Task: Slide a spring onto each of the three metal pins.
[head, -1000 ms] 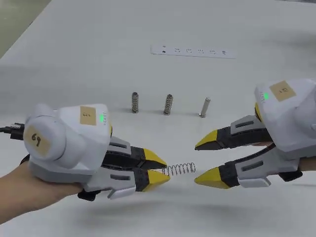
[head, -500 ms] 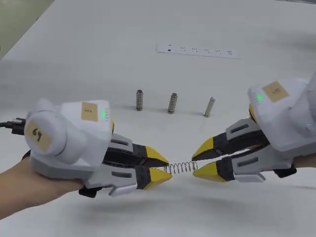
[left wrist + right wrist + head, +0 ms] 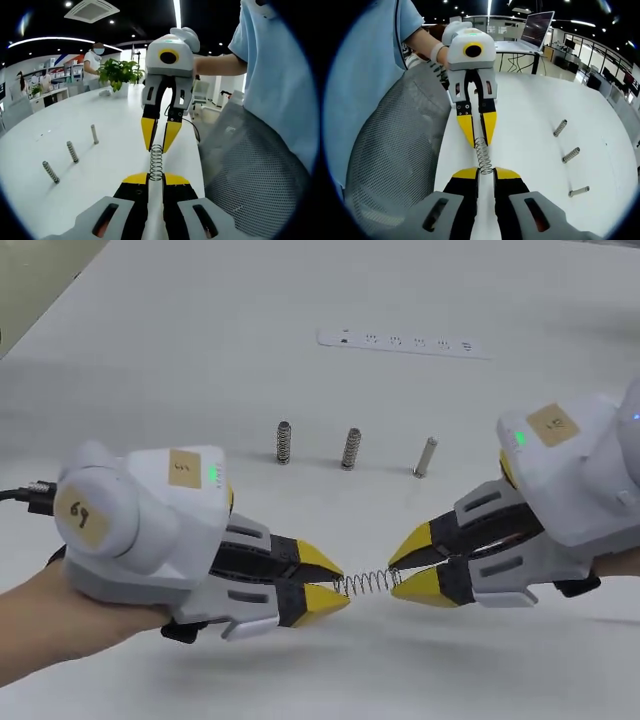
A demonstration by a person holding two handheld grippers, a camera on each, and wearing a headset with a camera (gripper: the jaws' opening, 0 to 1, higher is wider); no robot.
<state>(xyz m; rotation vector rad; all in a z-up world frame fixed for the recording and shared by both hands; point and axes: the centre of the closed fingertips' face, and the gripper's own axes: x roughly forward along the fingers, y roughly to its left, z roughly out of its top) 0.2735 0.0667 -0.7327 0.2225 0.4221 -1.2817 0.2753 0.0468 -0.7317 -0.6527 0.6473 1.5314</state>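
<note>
**Spring held at both ends**

My left claw is clamped on one end of the spring and my right claw pinches the other, above the surface's near edge. It looks light and whippy, so I'd grip an end coil. Beyond, the left pin and middle pin carry springs; the right pin is bare.

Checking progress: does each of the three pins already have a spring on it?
No, in the head view the right-hand pin stands bare, no coil around it.
</note>
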